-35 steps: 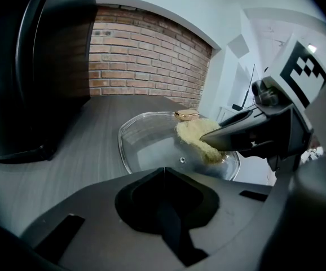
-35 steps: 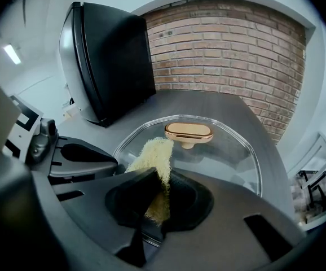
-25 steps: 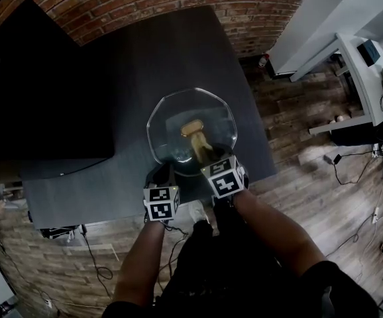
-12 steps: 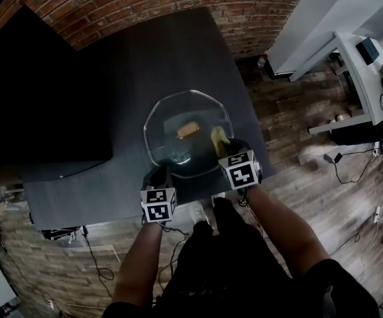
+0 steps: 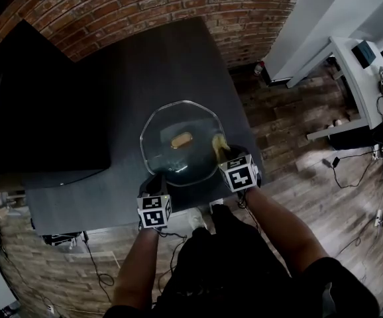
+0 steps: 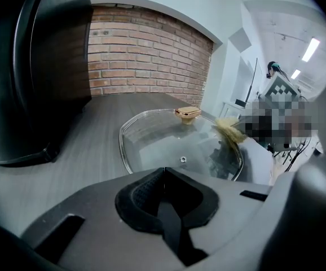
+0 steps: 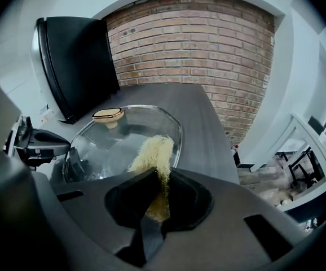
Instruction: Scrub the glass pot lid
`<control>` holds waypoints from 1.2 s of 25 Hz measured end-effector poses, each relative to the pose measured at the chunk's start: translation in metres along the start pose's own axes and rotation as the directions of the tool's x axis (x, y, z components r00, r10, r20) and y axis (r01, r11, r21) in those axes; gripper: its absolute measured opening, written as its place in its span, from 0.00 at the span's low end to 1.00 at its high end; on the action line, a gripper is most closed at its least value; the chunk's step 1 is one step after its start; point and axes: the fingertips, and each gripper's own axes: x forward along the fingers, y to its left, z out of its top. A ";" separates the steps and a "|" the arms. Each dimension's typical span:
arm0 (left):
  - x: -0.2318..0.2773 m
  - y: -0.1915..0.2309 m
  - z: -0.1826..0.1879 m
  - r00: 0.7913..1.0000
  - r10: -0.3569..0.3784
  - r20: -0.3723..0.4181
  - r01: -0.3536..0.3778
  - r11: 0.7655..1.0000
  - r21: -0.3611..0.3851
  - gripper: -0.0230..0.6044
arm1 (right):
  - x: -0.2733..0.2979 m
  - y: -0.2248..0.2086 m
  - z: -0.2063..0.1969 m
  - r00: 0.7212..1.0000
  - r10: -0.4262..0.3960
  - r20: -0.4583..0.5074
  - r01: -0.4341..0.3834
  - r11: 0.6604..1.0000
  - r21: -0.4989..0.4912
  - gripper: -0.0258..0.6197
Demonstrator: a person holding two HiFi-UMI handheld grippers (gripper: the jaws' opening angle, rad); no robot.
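The glass pot lid (image 5: 178,161) lies on the dark table, its gold knob (image 5: 181,140) at the middle. My left gripper (image 5: 157,181) is shut at the lid's near left rim and appears to pinch it; the rim runs out of sight behind the jaws. In the left gripper view the lid (image 6: 163,143) and knob (image 6: 187,113) lie just past the left gripper (image 6: 163,171). My right gripper (image 5: 226,156) is shut on a yellow fibrous scrubber (image 5: 218,143). The scrubber (image 7: 152,154) sticks out of the right gripper (image 7: 162,176) onto the lid's (image 7: 118,140) right side.
A large black appliance (image 5: 46,111) stands on the table's left part, close to the lid. The table's (image 5: 171,58) right edge runs near the lid, with wood floor beyond. A brick wall (image 5: 145,5) lies behind, and a white desk (image 5: 350,65) at the far right.
My right gripper has carried the scrubber from beside the knob to the lid's right side. The left gripper has stayed at the near rim.
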 end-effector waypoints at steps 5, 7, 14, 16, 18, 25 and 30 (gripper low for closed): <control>0.000 -0.005 0.000 1.000 0.011 -0.029 -0.011 1.000 -0.016 0.09 | -0.002 -0.007 -0.001 0.999 0.038 -0.016 -0.038 0.999 -0.010 0.12; 0.001 -0.007 0.001 0.999 0.016 -0.037 -0.017 1.000 -0.017 0.09 | 0.000 -0.009 -0.002 0.998 0.064 -0.026 -0.064 0.998 0.006 0.12; 0.001 -0.008 0.005 0.998 0.046 -0.042 -0.048 0.998 -0.050 0.09 | -0.011 -0.018 0.043 0.983 0.156 0.092 -0.162 0.985 0.058 0.12; 0.002 -0.008 0.005 0.997 0.058 -0.042 -0.060 0.997 -0.048 0.09 | -0.009 -0.018 0.070 0.974 0.187 0.128 -0.194 0.980 0.046 0.12; 0.002 -0.008 0.004 0.997 0.070 -0.042 -0.072 0.996 -0.045 0.09 | -0.003 -0.013 0.097 0.964 0.224 0.144 -0.228 0.973 0.013 0.12; 0.001 -0.009 0.005 0.996 0.075 -0.042 -0.077 0.996 -0.052 0.09 | 0.025 0.045 0.163 0.908 0.411 0.078 -0.397 0.906 -0.144 0.12; 0.001 -0.009 0.004 0.998 0.031 -0.055 -0.034 0.998 -0.055 0.09 | 0.054 0.094 0.171 0.885 0.458 -0.086 -0.461 0.829 -0.316 0.12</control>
